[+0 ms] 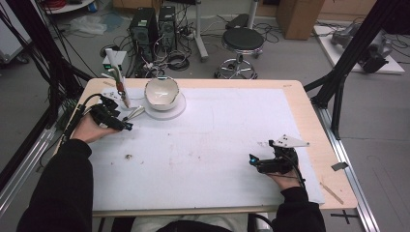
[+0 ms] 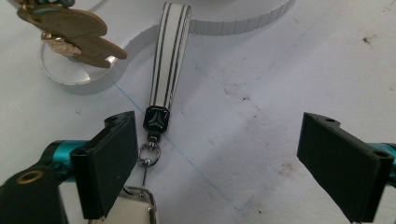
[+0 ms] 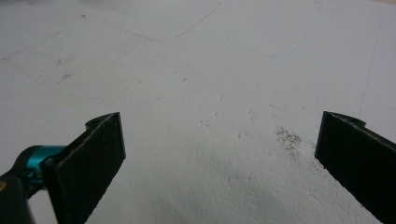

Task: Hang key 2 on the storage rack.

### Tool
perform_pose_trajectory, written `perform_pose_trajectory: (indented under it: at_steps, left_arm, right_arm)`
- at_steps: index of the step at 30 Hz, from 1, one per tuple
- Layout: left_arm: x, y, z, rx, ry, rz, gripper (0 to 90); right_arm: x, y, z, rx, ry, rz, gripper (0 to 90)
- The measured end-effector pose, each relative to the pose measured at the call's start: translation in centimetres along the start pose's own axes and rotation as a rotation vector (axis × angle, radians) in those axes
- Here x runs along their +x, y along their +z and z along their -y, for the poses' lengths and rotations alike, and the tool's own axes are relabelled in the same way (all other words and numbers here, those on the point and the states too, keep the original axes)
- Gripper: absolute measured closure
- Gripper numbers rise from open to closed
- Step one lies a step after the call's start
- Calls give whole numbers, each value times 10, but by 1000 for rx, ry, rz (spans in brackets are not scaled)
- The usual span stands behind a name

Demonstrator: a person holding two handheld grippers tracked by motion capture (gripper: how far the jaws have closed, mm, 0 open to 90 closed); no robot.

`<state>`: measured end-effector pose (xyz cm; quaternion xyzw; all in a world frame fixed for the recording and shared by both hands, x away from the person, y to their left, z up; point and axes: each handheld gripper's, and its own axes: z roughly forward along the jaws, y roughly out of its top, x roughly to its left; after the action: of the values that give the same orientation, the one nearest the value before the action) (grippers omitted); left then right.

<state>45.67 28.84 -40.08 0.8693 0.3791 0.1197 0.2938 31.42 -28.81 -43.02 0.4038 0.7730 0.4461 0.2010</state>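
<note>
Evidently the work in hand is picking up the striped strap (image 2: 169,56), a white-and-black keychain strap lying flat on the tabletop (image 1: 217,145) with its black clasp (image 2: 156,118) and metal ring (image 2: 148,155) pointing back toward the left gripper (image 2: 224,163). The strap lies stretched out in a straight line, which leaves its hardware end easy to approach. That gripper's jaws stand wide with nothing pressed between them; the ring sits just beside the jaw at 9 o'clock, off-centre in the gap, while the strap runs away toward 12 o'clock, where it reaches a round white base (image 2: 243,21). A clear stand with brown leaf-shaped charms (image 2: 70,32) sits at 10 o'clock. From the high view the white bowl (image 1: 162,92) stands just beyond. The right gripper (image 3: 219,154) rests well apart over bare tabletop, jaws wide and empty, probably waiting.
</note>
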Motion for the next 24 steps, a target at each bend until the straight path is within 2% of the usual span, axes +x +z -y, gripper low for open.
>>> perform_pose_trajectory:
  at_steps: [1, 2, 3, 9, 12, 17, 18, 19, 22, 24]
  left_arm:
    - [-1, 3, -1, 9, -3, 2, 146]
    - [-2, 8, -5, 34, 20, 2, 154]
    - [-2, 11, -8, 41, 26, 4, 162]
    - [-1, 26, -19, 65, 15, 14, 186]
    - [-3, 34, -24, 66, 32, 5, 199]
    - [-2, 48, -32, 60, 38, -66, 211]
    - [-2, 48, -32, 60, 38, -66, 215]
    - [-1, 49, -33, 37, 38, -90, 222]
    - [1, 51, -34, 24, 28, -96, 249]
    - [1, 53, -34, 30, 31, -114, 253]
  right_arm:
    - [0, 0, 0, 1, 0, 0, 7]
    - [0, 1, 0, 5, 3, -1, 7]
    - [0, 1, 0, 6, 2, -1, 7]
    - [0, 1, 0, 8, -1, 0, 7]
    - [0, 1, 0, 8, -2, 0, 8]
    - [0, 2, 1, 11, -3, -5, 8]
    - [0, 2, 1, 11, -3, -5, 8]
    - [1, 2, 1, 13, -8, -7, 8]
    - [1, 3, 3, 21, -2, -9, 7]
    - [1, 4, 4, 28, -3, -13, 8]
